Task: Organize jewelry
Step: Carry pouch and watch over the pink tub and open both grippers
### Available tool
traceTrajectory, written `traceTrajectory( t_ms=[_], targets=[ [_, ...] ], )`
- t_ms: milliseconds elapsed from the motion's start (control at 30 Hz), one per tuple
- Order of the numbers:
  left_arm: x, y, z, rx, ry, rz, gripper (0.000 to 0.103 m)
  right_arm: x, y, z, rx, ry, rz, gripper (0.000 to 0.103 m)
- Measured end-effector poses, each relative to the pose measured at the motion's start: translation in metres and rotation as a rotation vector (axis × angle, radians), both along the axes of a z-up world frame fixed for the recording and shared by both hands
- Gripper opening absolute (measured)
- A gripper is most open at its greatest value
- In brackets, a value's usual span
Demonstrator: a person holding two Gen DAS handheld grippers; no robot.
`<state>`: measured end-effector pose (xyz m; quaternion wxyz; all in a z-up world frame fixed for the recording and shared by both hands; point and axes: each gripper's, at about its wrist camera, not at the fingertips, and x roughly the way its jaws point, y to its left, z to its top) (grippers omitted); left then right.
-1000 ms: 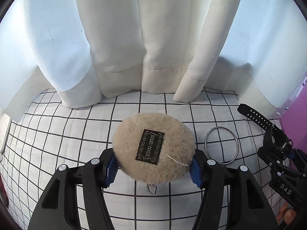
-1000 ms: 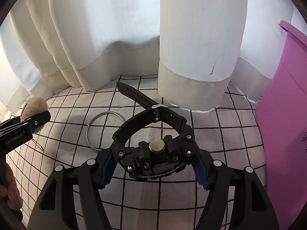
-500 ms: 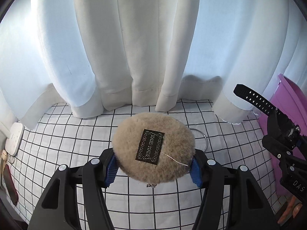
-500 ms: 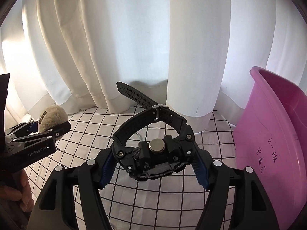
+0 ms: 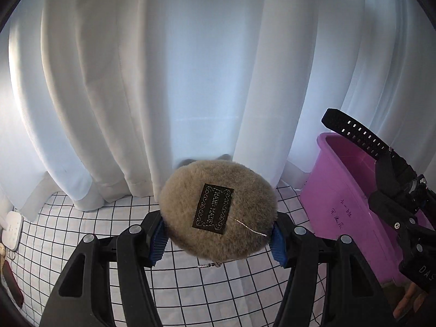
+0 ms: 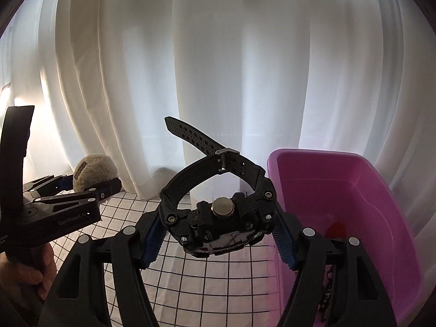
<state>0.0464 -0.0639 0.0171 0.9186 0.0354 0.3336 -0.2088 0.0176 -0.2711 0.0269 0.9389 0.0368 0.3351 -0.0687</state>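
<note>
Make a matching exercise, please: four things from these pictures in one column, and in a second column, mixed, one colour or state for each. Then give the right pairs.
Things:
1. fluffy pom-pom
2. watch
3. bin
4. cloth

Descriptions:
A. pink, open at the top
B. black, held in the right tool
C. white with a black grid
D. beige, held in the left tool

Pairs: 1-D, 2-B, 3-A, 4-C
</note>
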Motion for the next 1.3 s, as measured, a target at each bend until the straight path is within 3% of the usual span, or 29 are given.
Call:
traceTrajectory(
  t_ms=[267,433,633,833,967,1000,1300],
  targets=[
    [-0.028,-0.116,0.031,-0.021,-0.053,-0.21,0.059,-0.059,-0.092,0.031,-0.017,-0.033,-0.184,0.066],
    [-0.035,-0.185,0.025,-0.022,0.006,-0.305,0.059,-0.085,-0.142,0.026,-0.002,0.001,-0.277,0.066],
    [-0.034,-0.248,-0.008,0.042,0.112,-0.357,0.06,-0.092,-0.177,-0.008,0.049,0.114,-0.328,0.066],
    [-0.036,-0.268,-0.033,0.101,0.125,-0.335,0.067,-0.092,-0.193,-0.038,0.095,0.187,-0.324,0.066],
    [-0.034,-0.268,-0.04,0.113,0.158,-0.316,0.074,-0.091,-0.196,-0.037,0.081,0.193,-0.322,0.067],
    [-0.033,-0.268,-0.042,0.118,0.168,-0.313,0.08,-0.091,-0.195,-0.035,0.063,0.188,-0.326,0.067],
    [-0.041,-0.269,-0.046,0.14,0.139,-0.317,0.087,-0.093,-0.197,-0.029,0.056,0.18,-0.319,0.067]
  ],
)
